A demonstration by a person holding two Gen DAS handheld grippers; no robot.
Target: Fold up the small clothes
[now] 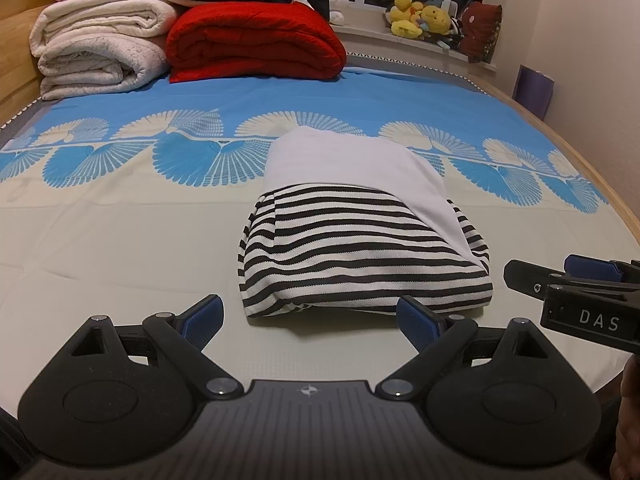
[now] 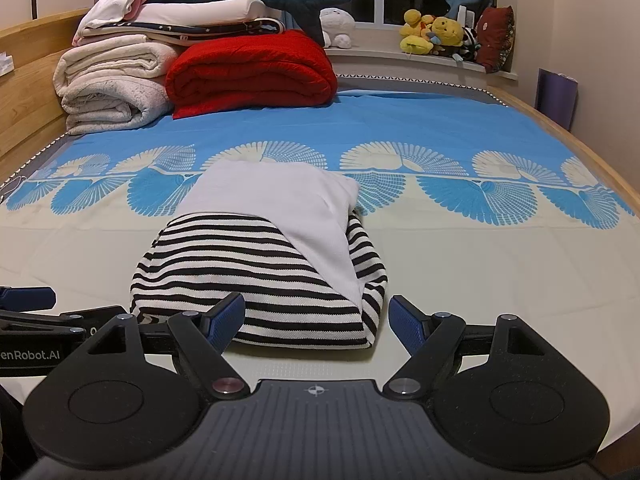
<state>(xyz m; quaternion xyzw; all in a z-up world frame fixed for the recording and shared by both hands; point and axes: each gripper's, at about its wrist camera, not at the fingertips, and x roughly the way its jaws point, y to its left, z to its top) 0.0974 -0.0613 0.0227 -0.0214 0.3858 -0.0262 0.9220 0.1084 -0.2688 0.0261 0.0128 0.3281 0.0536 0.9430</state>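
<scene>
Here, "DAS" reads on the right gripper [image 1: 560, 276] and "enRobot.AI" on the left gripper [image 2: 28, 300]. Both stand spread, pinching nothing. The folded striped garment [image 1: 360, 256], a white piece [image 1: 352, 164] draped over it, lies on the bed sheet [image 1: 120, 240] just ahead of them. Behind sit a red blanket [image 1: 256, 40], cream blankets [image 1: 100, 44] and yellow plush toys [image 2: 432, 32].
</scene>
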